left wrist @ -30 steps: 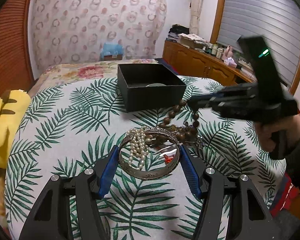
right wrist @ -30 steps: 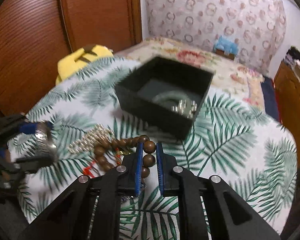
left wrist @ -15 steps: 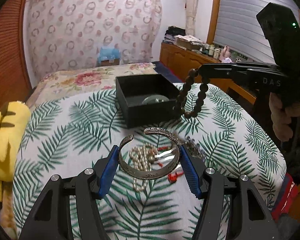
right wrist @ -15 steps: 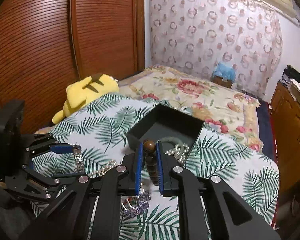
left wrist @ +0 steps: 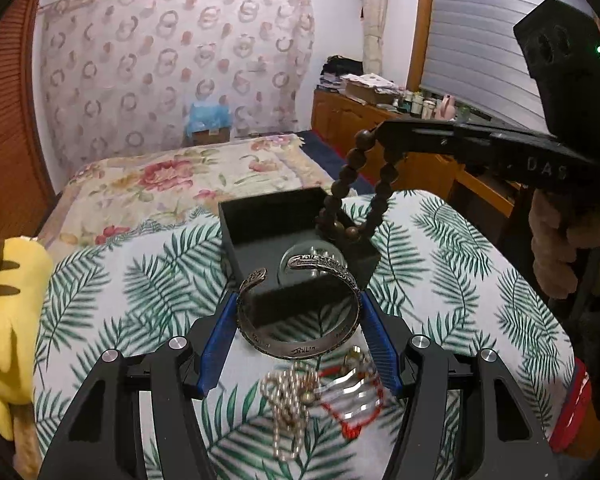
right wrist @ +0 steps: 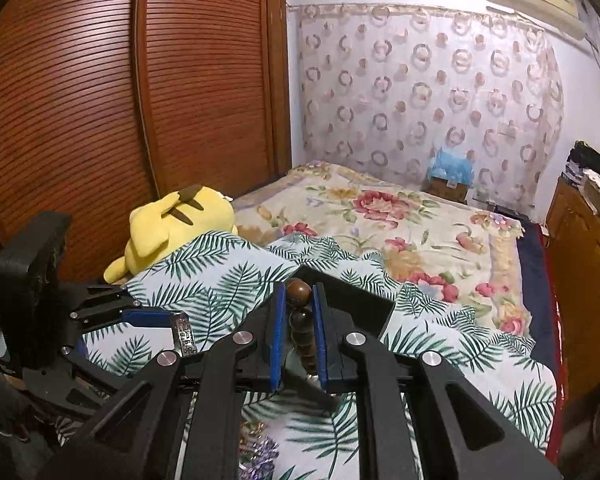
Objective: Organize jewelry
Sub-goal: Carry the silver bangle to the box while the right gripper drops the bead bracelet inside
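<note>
My left gripper (left wrist: pixel 298 312) is shut on a silver cuff bracelet (left wrist: pixel 300 344) and holds it in the air just in front of the black box (left wrist: pixel 256 224). My right gripper (right wrist: pixel 298 300) is shut on a brown wooden bead bracelet (right wrist: pixel 299 293); in the left wrist view the beads (left wrist: pixel 354 196) hang from its tip above the box's right side. The left gripper with the cuff also shows in the right wrist view (right wrist: pixel 182 330). A pearl strand (left wrist: pixel 288 408) and a red string piece (left wrist: pixel 352 412) lie on the leaf-print cloth below.
A glassy round item (left wrist: pixel 308 256) lies inside the box. A yellow plush toy (left wrist: pixel 4 320) lies at the cloth's left edge. A floral bedspread (right wrist: pixel 400 216) lies beyond. A wooden cabinet (left wrist: pixel 364 120) stands at the right, a slatted wardrobe (right wrist: pixel 100 100) at the left. A purple trinket (right wrist: pixel 260 452) lies below the right gripper.
Both grippers have risen and moved toward the box. The bead bracelet now hangs over the box's right side, and the cuff has come up to the box's front wall.
</note>
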Available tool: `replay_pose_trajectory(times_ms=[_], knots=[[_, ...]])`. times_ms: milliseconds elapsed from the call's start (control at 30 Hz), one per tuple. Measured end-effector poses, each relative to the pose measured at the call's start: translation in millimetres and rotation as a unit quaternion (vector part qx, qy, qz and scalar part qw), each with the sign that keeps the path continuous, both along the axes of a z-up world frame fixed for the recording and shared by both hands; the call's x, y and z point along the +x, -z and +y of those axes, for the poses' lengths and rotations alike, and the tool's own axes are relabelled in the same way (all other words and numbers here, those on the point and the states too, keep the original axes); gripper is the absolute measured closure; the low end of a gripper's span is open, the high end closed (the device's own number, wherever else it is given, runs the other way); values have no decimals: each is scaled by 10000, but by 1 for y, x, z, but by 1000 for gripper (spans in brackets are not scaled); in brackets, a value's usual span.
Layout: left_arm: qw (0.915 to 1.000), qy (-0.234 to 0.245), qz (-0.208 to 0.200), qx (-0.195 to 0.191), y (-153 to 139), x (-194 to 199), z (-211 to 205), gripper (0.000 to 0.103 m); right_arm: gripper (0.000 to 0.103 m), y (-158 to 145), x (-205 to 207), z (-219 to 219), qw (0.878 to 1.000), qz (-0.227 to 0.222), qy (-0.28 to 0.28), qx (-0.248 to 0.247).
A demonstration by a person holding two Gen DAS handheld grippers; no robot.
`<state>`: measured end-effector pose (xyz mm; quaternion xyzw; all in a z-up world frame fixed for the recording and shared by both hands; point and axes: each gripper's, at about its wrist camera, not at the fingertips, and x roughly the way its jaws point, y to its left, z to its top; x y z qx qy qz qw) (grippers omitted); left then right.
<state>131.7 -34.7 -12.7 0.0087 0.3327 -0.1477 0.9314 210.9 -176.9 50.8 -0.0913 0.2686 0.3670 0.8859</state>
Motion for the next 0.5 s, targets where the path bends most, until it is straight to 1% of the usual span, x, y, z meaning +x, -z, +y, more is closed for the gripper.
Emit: replay_pose_trajectory(times_ms=[133, 267, 500], knots=[[10000, -3, -3, -12, -3, 16, -3, 45, 88, 13, 17, 1, 9999, 93, -32, -27], [10000, -11, 11, -9, -6, 32, -5, 45, 88, 32, 35, -1, 9996, 279, -9, 15], [9999, 30, 71, 84, -7, 56, -11, 45, 87, 60, 50, -3, 9983, 571, -22, 77]])
